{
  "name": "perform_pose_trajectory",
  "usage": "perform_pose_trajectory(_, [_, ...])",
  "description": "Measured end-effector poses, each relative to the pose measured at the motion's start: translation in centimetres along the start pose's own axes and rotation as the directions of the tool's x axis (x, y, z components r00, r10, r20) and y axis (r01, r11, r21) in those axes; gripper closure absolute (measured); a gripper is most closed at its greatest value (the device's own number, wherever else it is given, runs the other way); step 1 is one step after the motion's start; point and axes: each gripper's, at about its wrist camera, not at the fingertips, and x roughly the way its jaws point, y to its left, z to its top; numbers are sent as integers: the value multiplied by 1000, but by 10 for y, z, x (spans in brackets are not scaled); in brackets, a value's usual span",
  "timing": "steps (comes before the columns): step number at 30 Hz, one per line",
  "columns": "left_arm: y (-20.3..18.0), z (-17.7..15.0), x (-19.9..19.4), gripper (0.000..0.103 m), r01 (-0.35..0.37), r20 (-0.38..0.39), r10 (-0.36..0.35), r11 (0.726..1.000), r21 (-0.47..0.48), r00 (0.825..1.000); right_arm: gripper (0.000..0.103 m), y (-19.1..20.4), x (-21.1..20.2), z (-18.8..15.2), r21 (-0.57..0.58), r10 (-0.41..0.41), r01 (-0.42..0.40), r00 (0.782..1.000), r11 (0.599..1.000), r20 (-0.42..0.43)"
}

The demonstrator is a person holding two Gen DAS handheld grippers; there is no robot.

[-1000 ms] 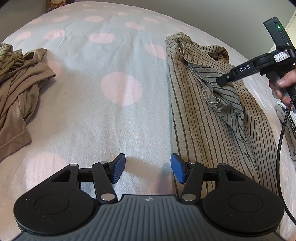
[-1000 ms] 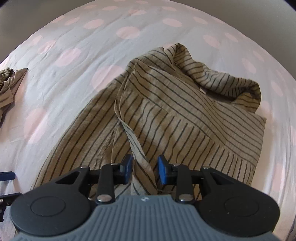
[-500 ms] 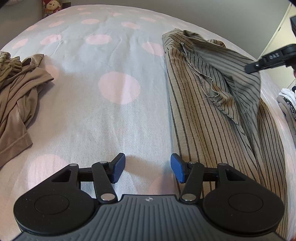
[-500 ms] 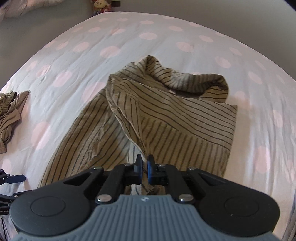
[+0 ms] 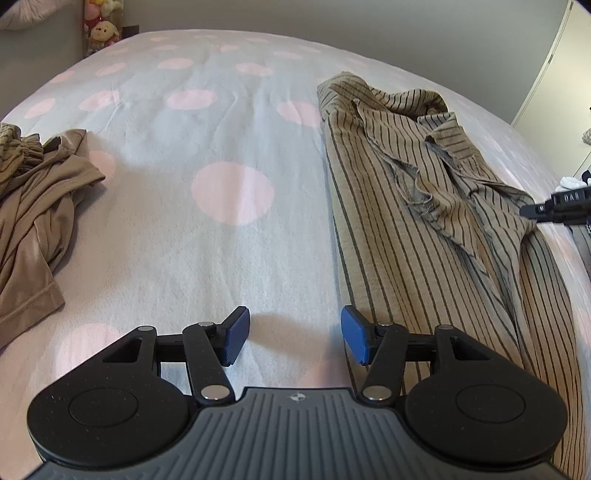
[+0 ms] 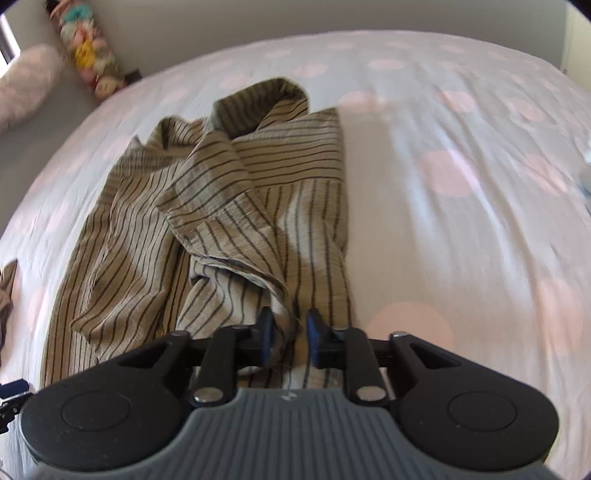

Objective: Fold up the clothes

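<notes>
A tan striped shirt (image 5: 424, 206) lies crumpled on the polka-dot bed, right of my left gripper (image 5: 295, 334), which is open and empty just above the sheet beside the shirt's left edge. In the right wrist view the shirt (image 6: 229, 206) spreads ahead of my right gripper (image 6: 290, 332). Its jaws stand slightly apart with a fold of the shirt's edge lying between them. The right gripper's tip (image 5: 546, 208) shows at the right edge of the left wrist view.
A brown garment (image 5: 33, 206) lies bunched at the bed's left side. The white sheet with pink dots (image 5: 232, 192) covers the bed. Stuffed toys (image 5: 101, 27) sit by the far wall. A pink pillow (image 6: 26, 81) lies at the far left.
My right gripper pulled the shirt's edge down and to the right, then its jaws parted slightly. The shirt now lies flatter. My left gripper stayed open in place.
</notes>
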Motion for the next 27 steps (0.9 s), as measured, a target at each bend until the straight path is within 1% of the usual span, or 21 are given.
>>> perform_pose_trajectory(4, [-12,2,-1,50,-38,29,36,999,37,999,72,-4,-14,-33,33,-7,5,998,999,60])
perform_pose_trajectory(8, [-28,10,-6,50,-66,46,64,997,49,997,73,-6,-31,-65,26,-46,45,997,999,54])
perform_pose_trajectory(10, [-38,21,-6,50,-48,45,46,998,48,998,71,-10,-39,-75,23,-64,63,997,998,43])
perform_pose_trajectory(11, [-44,29,-4,50,-31,35,29,998,56,999,68,-12,-42,-80,18,-73,72,997,997,36])
perform_pose_trajectory(13, [-60,50,2,50,-8,17,6,995,97,1000,67,-15,-44,-85,-3,-93,93,995,996,29])
perform_pose_trajectory(14, [-69,61,5,50,3,16,-5,992,129,1000,65,-16,-45,-86,-19,-103,103,994,995,27])
perform_pose_trajectory(15, [-80,73,8,50,12,18,-16,986,165,1000,59,-16,-44,-86,-46,-110,111,994,993,23])
perform_pose_trajectory(16, [-90,85,12,50,22,26,-28,978,209,999,56,-16,-43,-87,-65,-120,122,992,990,31])
perform_pose_trajectory(18, [-111,109,24,50,39,37,-52,952,302,998,55,-19,-42,-88,-96,-132,135,991,986,36])
perform_pose_trajectory(21, [-141,142,51,50,93,-3,-100,910,405,995,55,-31,-41,-90,-98,-123,126,992,987,34])
perform_pose_trajectory(22, [-150,152,60,50,106,-16,-111,894,436,994,55,-38,-41,-89,-78,-125,127,992,989,36])
perform_pose_trajectory(24, [-167,168,82,51,101,-31,-98,860,500,995,55,-49,-42,-85,-47,-144,146,989,988,43])
perform_pose_trajectory(27, [-187,185,114,52,89,-58,-68,810,580,996,55,-56,-42,-84,-32,-124,126,991,992,51])
